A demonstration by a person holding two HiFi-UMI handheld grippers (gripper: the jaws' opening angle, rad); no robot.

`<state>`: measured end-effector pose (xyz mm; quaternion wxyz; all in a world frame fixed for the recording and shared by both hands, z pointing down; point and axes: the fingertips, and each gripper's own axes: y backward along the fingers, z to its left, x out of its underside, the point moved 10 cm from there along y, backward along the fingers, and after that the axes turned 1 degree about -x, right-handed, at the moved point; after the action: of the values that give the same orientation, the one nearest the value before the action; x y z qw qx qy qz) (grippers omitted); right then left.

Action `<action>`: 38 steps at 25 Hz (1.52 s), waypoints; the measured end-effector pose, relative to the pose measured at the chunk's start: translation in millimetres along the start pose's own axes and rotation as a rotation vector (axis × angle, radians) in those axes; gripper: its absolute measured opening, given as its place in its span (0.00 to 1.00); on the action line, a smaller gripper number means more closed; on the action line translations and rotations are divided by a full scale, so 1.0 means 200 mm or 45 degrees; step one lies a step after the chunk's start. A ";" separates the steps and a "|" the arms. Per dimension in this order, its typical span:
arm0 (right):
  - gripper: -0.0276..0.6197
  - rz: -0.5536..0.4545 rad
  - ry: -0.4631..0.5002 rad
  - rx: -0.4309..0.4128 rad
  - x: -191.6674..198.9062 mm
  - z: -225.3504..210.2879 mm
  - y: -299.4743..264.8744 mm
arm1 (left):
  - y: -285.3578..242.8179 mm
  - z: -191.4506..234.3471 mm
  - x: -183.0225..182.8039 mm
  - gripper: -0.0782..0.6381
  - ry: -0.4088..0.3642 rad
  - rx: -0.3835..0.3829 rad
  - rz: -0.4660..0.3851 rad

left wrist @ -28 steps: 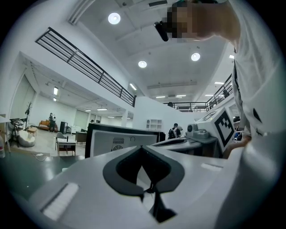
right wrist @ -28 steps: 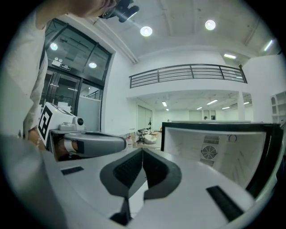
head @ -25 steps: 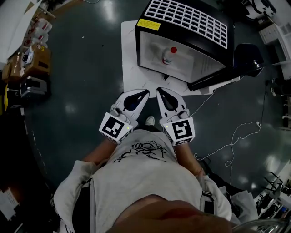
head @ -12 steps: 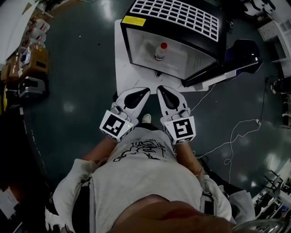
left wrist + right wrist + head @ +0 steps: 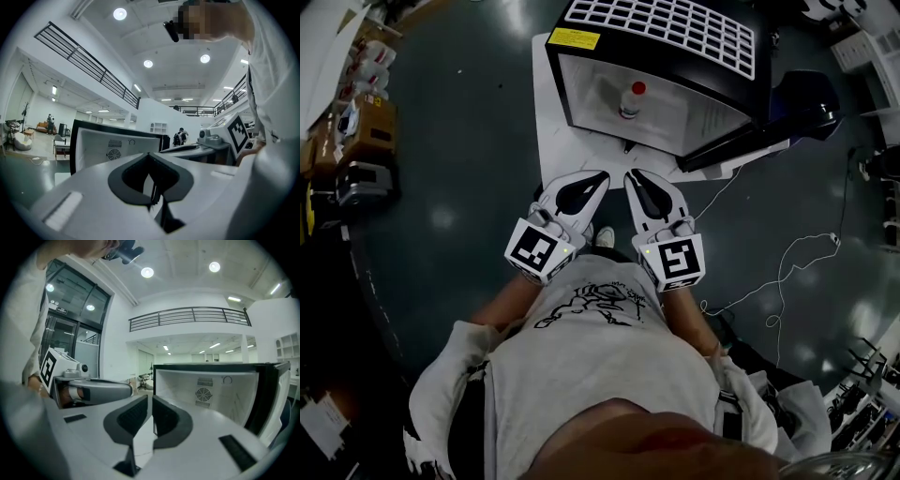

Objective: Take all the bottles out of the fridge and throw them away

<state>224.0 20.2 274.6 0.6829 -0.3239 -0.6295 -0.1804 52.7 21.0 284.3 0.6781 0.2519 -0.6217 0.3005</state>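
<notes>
Torso: I am looking steeply down over a pale printed shirt point(image 5: 591, 366), the thing farthest from the fridge point(image 5: 661, 33) on my side of it.

Left tool point(image 5: 600, 175): I am holding it level, pointing at the fridge's open front and stopping short of it. Its jaws are lying together with nothing between them. It is running just beside the right tool, both aimed at the same opening.

Right tool point(image 5: 631, 175): I am holding it tipped slightly down toward the fridge. Its jaws are closed too, with only a sliver of light between the dark pads point(image 5: 165, 420), and it is gripping nothing.

Board point(image 5: 551, 141): a white sheet is lying on the dark floor point(image 5: 469, 187) under the fridge and sticking out in front of it, reaching as far as the tips of both tools.

Fridge: it is standing open toward me, black outside and white inside, with a white grille on top.

Bottle point(image 5: 629, 100): a small pale bottle with a red cap is standing upright inside the fridge, on its white bottom, toward the left of the opening and well beyond both tools.

Door point(image 5: 792, 103): it is swinging wide on the fridge's right side.

Cable point(image 5: 787, 272): a thin white lead is trailing over the floor to the right of the fridge.
</notes>
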 end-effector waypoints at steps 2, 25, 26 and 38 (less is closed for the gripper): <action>0.06 -0.010 -0.001 0.017 -0.01 0.00 -0.03 | -0.01 0.04 0.00 0.12 0.006 0.010 0.004; 0.17 -0.048 0.010 0.162 0.16 -0.27 -0.32 | -0.31 0.38 0.15 0.12 -0.016 0.031 0.038; 0.17 -0.052 0.011 0.170 0.17 -0.28 -0.33 | -0.32 0.40 0.16 0.12 -0.017 0.029 0.039; 0.22 -0.011 0.045 0.174 0.30 -0.43 -0.53 | -0.48 0.54 0.30 0.12 -0.050 -0.005 0.034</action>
<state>227.2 -104.2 356.7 0.7136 -0.2706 -0.6296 -0.1455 50.0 -118.0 358.6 0.6620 0.2480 -0.6389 0.3034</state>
